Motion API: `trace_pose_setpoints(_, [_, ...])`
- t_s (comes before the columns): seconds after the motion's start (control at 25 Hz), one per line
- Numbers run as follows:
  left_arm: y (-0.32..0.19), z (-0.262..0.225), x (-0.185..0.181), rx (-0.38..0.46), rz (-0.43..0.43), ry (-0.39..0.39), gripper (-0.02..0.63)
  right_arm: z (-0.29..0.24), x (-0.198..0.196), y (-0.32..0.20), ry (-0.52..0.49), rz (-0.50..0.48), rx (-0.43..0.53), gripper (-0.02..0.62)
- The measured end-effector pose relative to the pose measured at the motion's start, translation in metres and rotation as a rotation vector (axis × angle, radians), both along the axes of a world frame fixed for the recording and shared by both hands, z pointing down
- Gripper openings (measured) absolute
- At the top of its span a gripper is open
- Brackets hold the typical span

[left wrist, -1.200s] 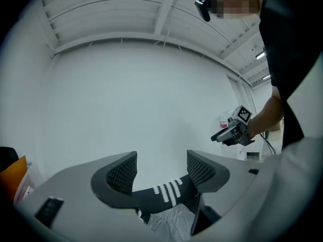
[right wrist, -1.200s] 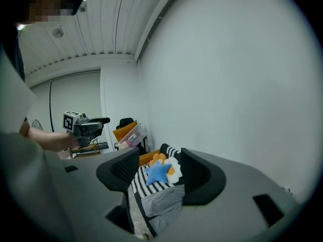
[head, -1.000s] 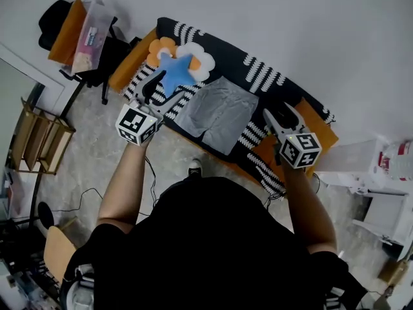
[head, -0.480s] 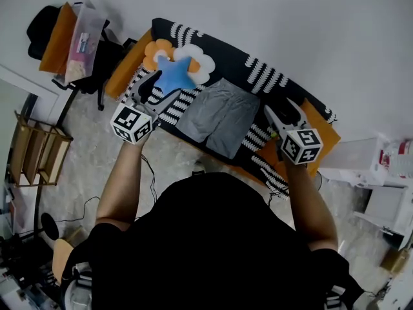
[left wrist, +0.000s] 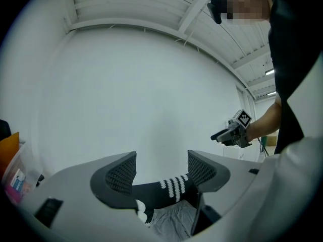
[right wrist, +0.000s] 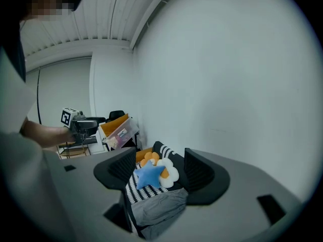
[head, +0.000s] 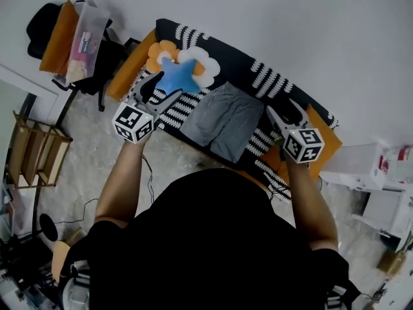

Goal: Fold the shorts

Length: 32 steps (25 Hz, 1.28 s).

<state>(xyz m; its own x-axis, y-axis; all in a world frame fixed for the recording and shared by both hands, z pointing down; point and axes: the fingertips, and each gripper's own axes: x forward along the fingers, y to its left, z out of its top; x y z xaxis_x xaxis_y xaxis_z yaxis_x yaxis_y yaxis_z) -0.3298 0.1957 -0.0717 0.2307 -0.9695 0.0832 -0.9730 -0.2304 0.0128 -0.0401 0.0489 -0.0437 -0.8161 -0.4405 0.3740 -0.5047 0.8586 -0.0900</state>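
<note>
The left gripper (head: 166, 86) is held level in the air with its jaws well apart, and nothing is between the pads. Through the gap one sees only the white wall and, lower, the black cover with white stripes (left wrist: 174, 188).

The right gripper (head: 284, 110) points a little downward. Its jaws have just been opening and stand wide, and they too have hold of nothing.

The grey shorts (head: 222, 121) lie flat and unfolded on the striped cover, between the two grippers: to the right of the left gripper and to the left of the right one. They are ahead of and below both pairs of jaws, and neither gripper touches them.

In the right gripper view the shorts are low under the jaws. Beyond them, further from this gripper, lies a blue star cushion (right wrist: 149, 175) against a white and orange flower cushion (right wrist: 166, 171). In the head view the star cushion is just beyond the tips of the left gripper.

Further out on the left side of the left gripper, a clear plastic box (head: 87, 31) rests on a black chair (head: 48, 18). Each gripper also shows, small, in the view of the other one
</note>
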Motion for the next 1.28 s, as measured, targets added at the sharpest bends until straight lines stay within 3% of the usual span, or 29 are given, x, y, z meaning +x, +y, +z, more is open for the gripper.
trace_pose_setpoints(0.28, [0.003, -0.004, -0.018, -0.003, -0.050, -0.009, 0.336, -0.003, -0.021, -0.016, 0.003, -0.049, 0.004, 0.311])
trace_pose_setpoints(0.6, [0.002, -0.011, -0.010, -0.018, -0.144, -0.015, 0.336, -0.006, -0.023, -0.044, -0.020, -0.121, -0.007, 0.311])
trace_pose_setpoints(1.28, [-0.008, -0.017, 0.076, -0.070, -0.359, -0.012, 0.336, -0.004, 0.015, -0.118, -0.029, -0.342, -0.004, 0.308])
